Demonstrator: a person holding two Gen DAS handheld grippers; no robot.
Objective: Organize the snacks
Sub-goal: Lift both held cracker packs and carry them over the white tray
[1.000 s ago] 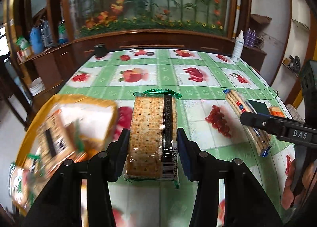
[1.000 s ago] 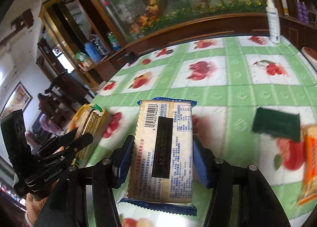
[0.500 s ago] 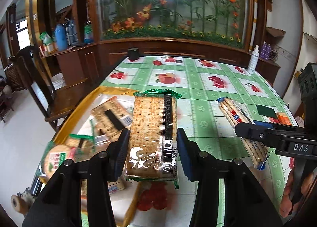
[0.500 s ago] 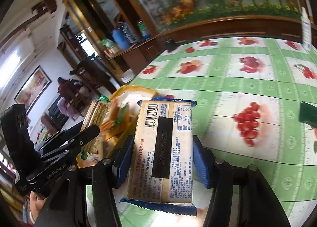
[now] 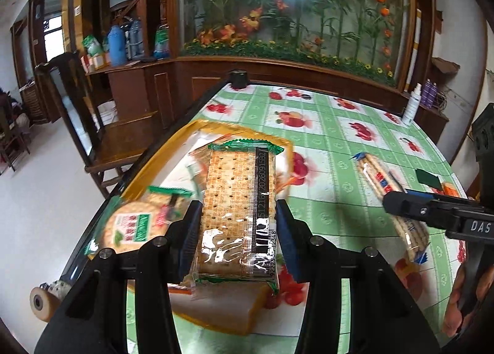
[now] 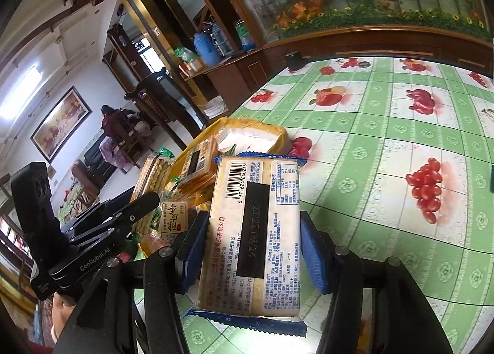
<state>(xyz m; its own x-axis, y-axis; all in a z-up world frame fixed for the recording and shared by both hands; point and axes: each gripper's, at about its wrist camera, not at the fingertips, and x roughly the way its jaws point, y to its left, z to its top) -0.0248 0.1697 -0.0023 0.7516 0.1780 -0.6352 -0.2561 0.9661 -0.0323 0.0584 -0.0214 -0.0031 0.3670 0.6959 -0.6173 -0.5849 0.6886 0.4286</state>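
My left gripper (image 5: 237,233) is shut on a green-edged cracker pack (image 5: 239,199) and holds it above a yellow tray (image 5: 160,150) at the table's left edge. The tray holds a round cracker pack (image 5: 132,226) and other snack packs. My right gripper (image 6: 253,249) is shut on a blue-edged biscuit pack (image 6: 256,236), held just right of the same tray (image 6: 247,125). The right gripper with its pack also shows in the left wrist view (image 5: 432,215). The left gripper and its pack show in the right wrist view (image 6: 136,206).
The table wears a green checked cloth with fruit prints (image 6: 401,144). A dark green pack (image 5: 427,178) and an orange pack (image 5: 450,189) lie at the right. A white bottle (image 5: 412,105) and a black cup (image 5: 239,77) stand at the far edge. A wooden chair (image 5: 102,125) stands left of the table.
Both grippers have swung left with their packs, from over the open cloth to the yellow tray. Each keeps its hold.
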